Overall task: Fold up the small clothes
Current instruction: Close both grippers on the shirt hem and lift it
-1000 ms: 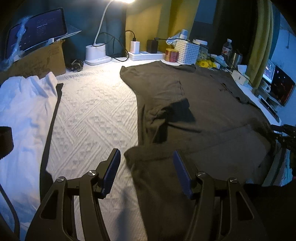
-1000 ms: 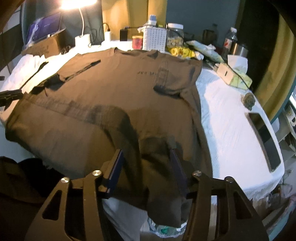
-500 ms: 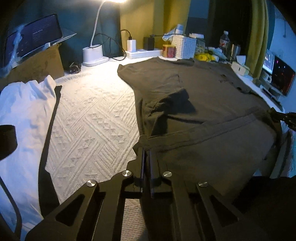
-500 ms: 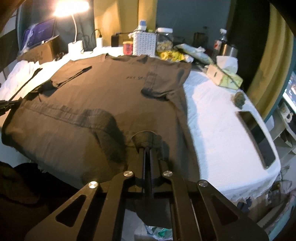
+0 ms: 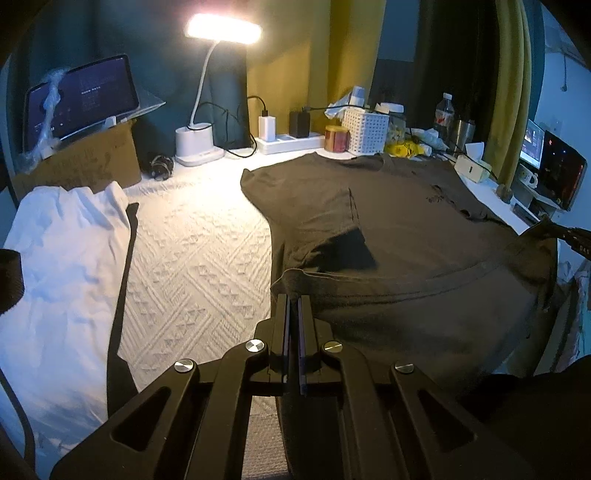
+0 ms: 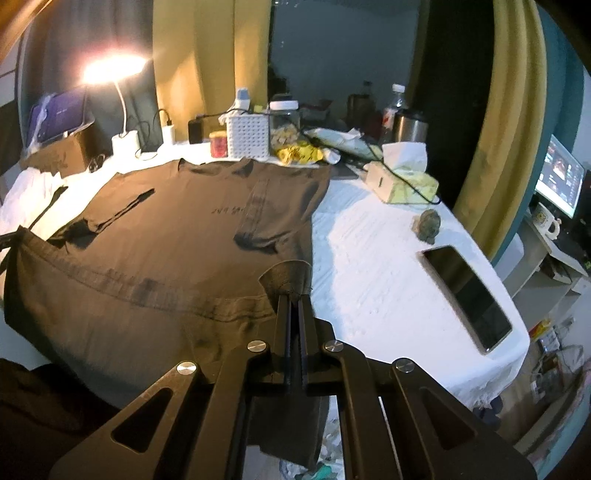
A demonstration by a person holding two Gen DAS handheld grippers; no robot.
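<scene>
Both tongs are clamped on the near hem of one dark T-shirt. At the left, the left gripper has its jaws pressed together on the hem's left corner, a small fold of cloth bunching just above the pads. That corner is raised off the white quilted cover, and the hem runs taut from it towards the far right, where the other tool's tip shows at the frame edge.

The shirt lies spread flat across the middle of the cover, neck towards the far clutter, one short sleeve folded in over the body. To its left lies a white garment, apart from the shirt, with a cardboard box and a tablet behind it. A lit desk lamp stands at the back, and further right a white lattice basket.

The right gripper is likewise shut tight on the hem's right corner, a curl of fabric standing up above its tips and the rest of the hem hanging below the jaws. Right of the shirt, on the bare cover, lie a tissue box and a phone, face up, well apart from the cloth.
</scene>
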